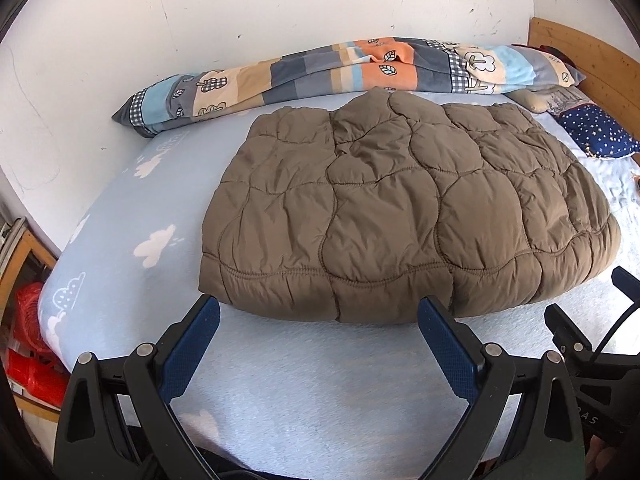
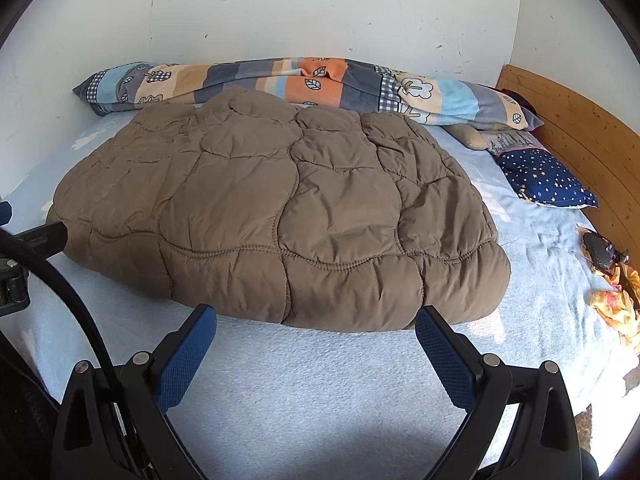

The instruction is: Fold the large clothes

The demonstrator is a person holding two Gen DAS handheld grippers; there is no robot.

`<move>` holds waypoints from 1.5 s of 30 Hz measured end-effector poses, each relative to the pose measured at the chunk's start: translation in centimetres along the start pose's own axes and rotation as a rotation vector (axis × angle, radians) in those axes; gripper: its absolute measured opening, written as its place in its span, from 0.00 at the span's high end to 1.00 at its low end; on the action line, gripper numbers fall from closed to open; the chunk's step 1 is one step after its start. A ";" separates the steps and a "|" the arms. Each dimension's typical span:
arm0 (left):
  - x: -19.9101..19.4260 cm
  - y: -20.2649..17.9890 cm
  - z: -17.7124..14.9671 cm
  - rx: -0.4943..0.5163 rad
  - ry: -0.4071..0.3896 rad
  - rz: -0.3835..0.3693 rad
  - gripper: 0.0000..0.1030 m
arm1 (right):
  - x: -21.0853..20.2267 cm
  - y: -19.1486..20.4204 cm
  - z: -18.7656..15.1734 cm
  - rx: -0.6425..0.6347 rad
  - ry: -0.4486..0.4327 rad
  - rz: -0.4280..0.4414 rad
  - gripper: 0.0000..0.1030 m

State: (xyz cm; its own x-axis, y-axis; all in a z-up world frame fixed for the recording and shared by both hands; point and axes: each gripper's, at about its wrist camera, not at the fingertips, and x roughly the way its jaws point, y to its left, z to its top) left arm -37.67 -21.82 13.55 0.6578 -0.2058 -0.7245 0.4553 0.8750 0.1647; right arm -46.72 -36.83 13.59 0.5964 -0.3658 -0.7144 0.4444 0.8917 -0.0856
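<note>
A brown quilted puffy coat [image 1: 400, 208] lies folded into a thick rectangle on the light blue bed sheet [image 1: 320, 392]; in the right wrist view the coat [image 2: 280, 216] fills the middle. My left gripper [image 1: 320, 312] is open, its blue pads just short of the coat's near edge, holding nothing. My right gripper [image 2: 316, 320] is open too, close to the near edge of the coat and empty. The right gripper's black frame shows at the right edge of the left wrist view [image 1: 580, 340].
A rolled patchwork blanket [image 1: 340, 72] lies along the white wall behind the coat. A navy star pillow [image 2: 548, 180] and wooden headboard [image 2: 580, 140] are at the right. Crumpled yellow cloth with a dark object [image 2: 612, 280] lies at the right. Red items [image 1: 28, 340] sit left of the bed.
</note>
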 end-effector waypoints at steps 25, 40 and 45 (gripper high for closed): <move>-0.2 -0.6 -0.3 0.036 -0.003 0.009 0.03 | -0.2 0.1 0.0 -0.010 0.000 -0.005 0.02; -0.1 -0.6 -0.4 0.041 -0.001 0.006 0.03 | -0.2 0.2 0.0 -0.013 -0.004 -0.006 0.02; -0.1 -0.6 -0.4 0.042 -0.002 0.004 0.03 | -0.2 0.2 0.0 -0.016 -0.005 -0.008 0.02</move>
State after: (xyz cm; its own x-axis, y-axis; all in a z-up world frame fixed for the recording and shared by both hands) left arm -38.26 -22.14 13.27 0.6608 -0.2032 -0.7225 0.4773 0.8567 0.1956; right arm -46.81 -36.57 13.71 0.5965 -0.3744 -0.7099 0.4388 0.8928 -0.1021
